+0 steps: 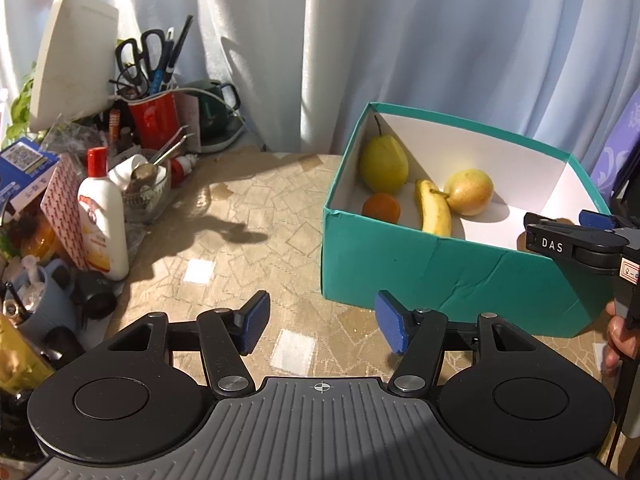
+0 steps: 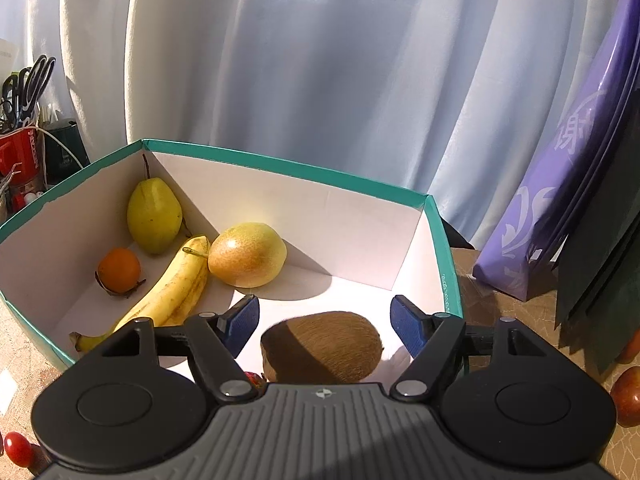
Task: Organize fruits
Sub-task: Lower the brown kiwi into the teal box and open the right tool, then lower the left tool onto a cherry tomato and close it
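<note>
The kiwi [image 2: 324, 346] lies in the teal box [image 2: 448, 264] between the right gripper [image 2: 325, 322]'s spread fingers, untouched by either.

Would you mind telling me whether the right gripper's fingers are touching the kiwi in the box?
Apart. In the right wrist view the kiwi lies between the fingers of the right gripper, with white box floor visible on either side.

The left gripper [image 1: 322, 322] hangs with jaws apart and nothing between them, beside the teal box [image 1: 440, 276]. The right gripper [image 2: 325, 326] reaches over the box's rim, jaws spread clear of the kiwi [image 2: 324, 346].
</note>
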`<state>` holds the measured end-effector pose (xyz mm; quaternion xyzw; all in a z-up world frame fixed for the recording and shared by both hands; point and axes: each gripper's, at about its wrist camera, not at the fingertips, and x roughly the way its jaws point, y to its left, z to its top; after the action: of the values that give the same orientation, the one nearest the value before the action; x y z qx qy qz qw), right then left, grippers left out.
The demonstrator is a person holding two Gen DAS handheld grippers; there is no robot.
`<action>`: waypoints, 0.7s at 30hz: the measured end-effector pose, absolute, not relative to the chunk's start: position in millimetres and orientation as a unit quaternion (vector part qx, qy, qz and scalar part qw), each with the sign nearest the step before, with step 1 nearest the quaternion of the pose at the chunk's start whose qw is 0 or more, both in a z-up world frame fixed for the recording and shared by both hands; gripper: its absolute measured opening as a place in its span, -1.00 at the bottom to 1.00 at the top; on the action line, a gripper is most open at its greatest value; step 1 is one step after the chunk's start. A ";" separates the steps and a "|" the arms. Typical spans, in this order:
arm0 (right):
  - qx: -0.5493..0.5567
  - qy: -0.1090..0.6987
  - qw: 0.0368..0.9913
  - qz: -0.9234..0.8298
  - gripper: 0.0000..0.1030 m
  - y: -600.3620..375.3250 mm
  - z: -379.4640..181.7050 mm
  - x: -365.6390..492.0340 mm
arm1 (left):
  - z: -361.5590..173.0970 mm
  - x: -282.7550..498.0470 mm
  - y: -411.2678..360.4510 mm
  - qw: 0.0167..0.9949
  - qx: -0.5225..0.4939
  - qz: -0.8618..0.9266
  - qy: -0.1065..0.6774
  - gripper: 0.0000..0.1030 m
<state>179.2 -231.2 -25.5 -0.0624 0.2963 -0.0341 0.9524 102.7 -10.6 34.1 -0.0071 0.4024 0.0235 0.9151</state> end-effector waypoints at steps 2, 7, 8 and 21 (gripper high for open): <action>-0.063 0.293 0.953 -0.035 0.49 -231.6 -26.2 178.9 | 33.7 102.7 -11.3 0.915 -0.005 0.023 0.403 0.24; -0.052 0.285 0.957 -0.028 0.59 -231.3 -20.8 174.9 | 33.1 103.2 -8.7 0.915 -0.005 0.026 0.402 0.28; -0.053 0.275 0.960 -0.032 0.67 -230.6 -18.4 171.2 | 33.1 103.2 -8.7 0.915 -0.006 0.026 0.402 0.28; 0.027 0.190 0.981 -0.030 0.94 -232.7 26.7 49.8 | 8.2 72.1 30.3 0.928 0.001 -0.034 0.370 0.65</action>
<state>49.8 -232.7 26.7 0.0268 0.1896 -0.0300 0.9810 72.1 30.3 8.2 0.0005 0.3704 -0.0336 0.9283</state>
